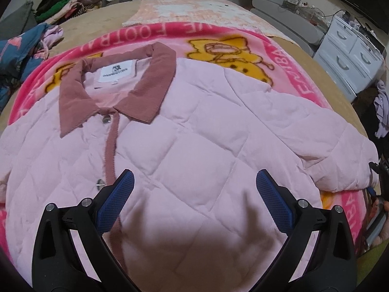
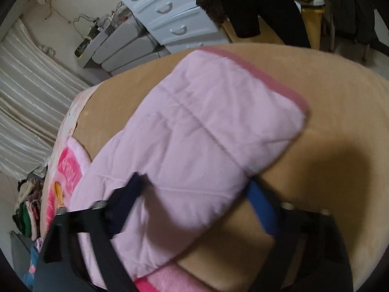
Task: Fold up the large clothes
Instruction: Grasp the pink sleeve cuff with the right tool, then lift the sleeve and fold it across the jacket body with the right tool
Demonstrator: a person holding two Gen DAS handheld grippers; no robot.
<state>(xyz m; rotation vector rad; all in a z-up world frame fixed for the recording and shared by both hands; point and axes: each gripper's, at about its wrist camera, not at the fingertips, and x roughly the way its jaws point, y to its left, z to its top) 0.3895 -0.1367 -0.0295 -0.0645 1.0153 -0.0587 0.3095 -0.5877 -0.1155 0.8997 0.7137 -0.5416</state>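
Jacket: pink quilted jacket (image 1: 194,131) lies flat, front up, on a pink blanket (image 1: 287,56) across the bed (image 1: 102,22).
Left gripper: left gripper (image 1: 194,189) hovers wide open above the jacket's chest, holding nothing.
Right gripper: right gripper (image 2: 197,189) straddles the sleeve (image 2: 206,126), fingers spread either side; whether it grips cannot be told.
Surroundings: clothes pile (image 1: 68,2) at the bed's far corner; white drawers (image 2: 170,9) beside the bed.
Right view only: sleeve cuff reaching onto bare tan bedding.

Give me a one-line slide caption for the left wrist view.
Open left tongs hover over a pink quilted jacket laid flat, collar up, on a pink cartoon blanket.
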